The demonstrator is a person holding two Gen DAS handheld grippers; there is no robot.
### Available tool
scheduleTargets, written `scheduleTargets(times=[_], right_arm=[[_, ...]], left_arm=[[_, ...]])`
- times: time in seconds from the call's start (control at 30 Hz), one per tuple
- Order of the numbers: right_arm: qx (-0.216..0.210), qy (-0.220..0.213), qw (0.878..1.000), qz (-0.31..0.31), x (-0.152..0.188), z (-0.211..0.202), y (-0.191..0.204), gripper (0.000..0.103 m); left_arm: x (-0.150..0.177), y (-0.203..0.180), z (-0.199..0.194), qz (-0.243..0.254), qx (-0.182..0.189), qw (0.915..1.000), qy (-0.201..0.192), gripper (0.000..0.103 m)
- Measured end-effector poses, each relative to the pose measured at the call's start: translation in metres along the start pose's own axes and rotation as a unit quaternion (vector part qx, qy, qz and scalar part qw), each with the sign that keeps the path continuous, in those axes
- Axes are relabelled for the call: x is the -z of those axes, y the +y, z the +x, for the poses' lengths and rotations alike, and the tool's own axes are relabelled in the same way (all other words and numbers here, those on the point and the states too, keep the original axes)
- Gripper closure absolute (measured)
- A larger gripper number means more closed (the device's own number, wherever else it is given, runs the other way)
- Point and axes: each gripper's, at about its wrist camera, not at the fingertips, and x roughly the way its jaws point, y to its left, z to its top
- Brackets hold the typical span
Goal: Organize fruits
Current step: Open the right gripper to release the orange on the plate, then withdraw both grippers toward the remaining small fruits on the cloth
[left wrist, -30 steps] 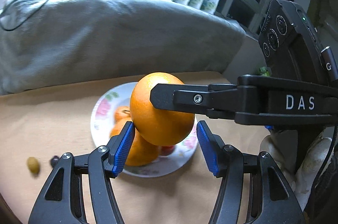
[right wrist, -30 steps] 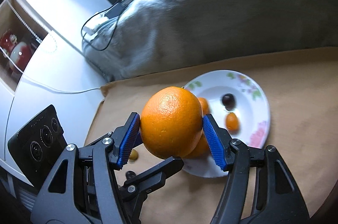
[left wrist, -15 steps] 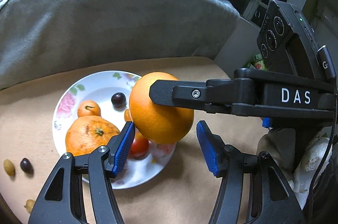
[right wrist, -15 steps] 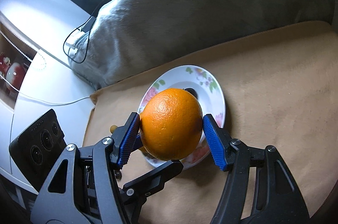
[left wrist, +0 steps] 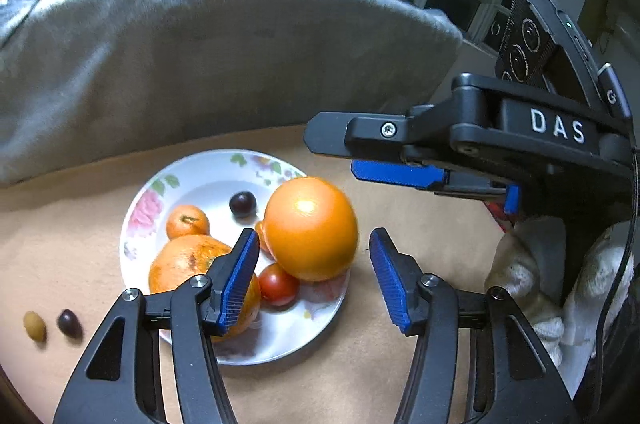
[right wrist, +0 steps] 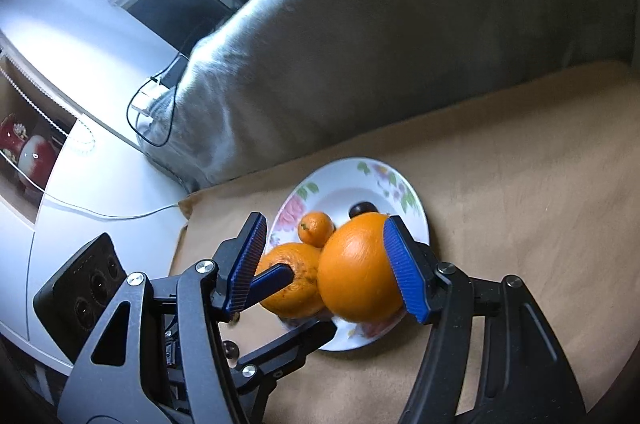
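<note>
Since half a second ago the orange (left wrist: 310, 228) has left the right tool (right wrist: 323, 224) and now sits on the plate (left wrist: 192, 163), at its near edge beside a tomato (left wrist: 278, 284); that tool stands open, touching nothing. The left tool (left wrist: 313, 236) is closing its jaws, which hold nothing, the orange ahead untouched. Placing looks done; next, I judge, come the two small fruits (left wrist: 70, 322) loose on the surface (left wrist: 400, 364), which call for a low, gentle pinch

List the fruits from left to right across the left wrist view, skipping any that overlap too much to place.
Yellow-green olive → dark olive → small tangerine → dark grape → red tomato → big orange.
</note>
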Motion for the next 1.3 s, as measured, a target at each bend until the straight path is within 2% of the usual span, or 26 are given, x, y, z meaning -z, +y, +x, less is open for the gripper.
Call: scheduleTargets(times=[0.3,0.6,0.67,0.73,0.87,1.0,1.1,1.3], right_arm=[[0.004,-0.021,1.0,-0.018,0.005,-0.021,0.012,0.038],[0.019,-0.023,0.999,-0.028,0.016,-0.031,0.012,0.037],[0.026,-0.027,0.999,-0.033,0.019,-0.033,0.013,0.029],[0.034,-0.034,0.998,-0.041,0.022,-0.038,0.015,0.025],[0.05,-0.045,0.996,-0.055,0.025,-0.044,0.018,0.023],[0.076,-0.057,0.993,-0.074,0.03,-0.049,0.023,0.016],[0.092,-0.059,0.99,-0.091,0.033,-0.048,0.028,0.012],[0.113,-0.062,0.983,-0.128,0.045,-0.047,0.038,0.01]], left_arm=[[0.01,-0.001,-0.028,0.01,-0.012,0.9997,-0.017,0.047],[0.013,-0.003,-0.054,0.02,-0.024,0.9988,-0.036,0.046],[0.014,-0.002,-0.059,0.021,-0.027,0.9987,-0.039,0.045],[0.016,-0.002,-0.062,0.023,-0.03,0.9984,-0.041,0.045],[0.02,0.001,-0.066,0.024,-0.038,0.998,-0.045,0.045],[0.024,0.005,-0.072,0.02,-0.045,0.9976,-0.049,0.045],[0.026,0.008,-0.076,0.019,-0.051,0.9972,-0.052,0.039],[0.033,0.014,-0.087,0.019,-0.063,0.9962,-0.056,0.036]])
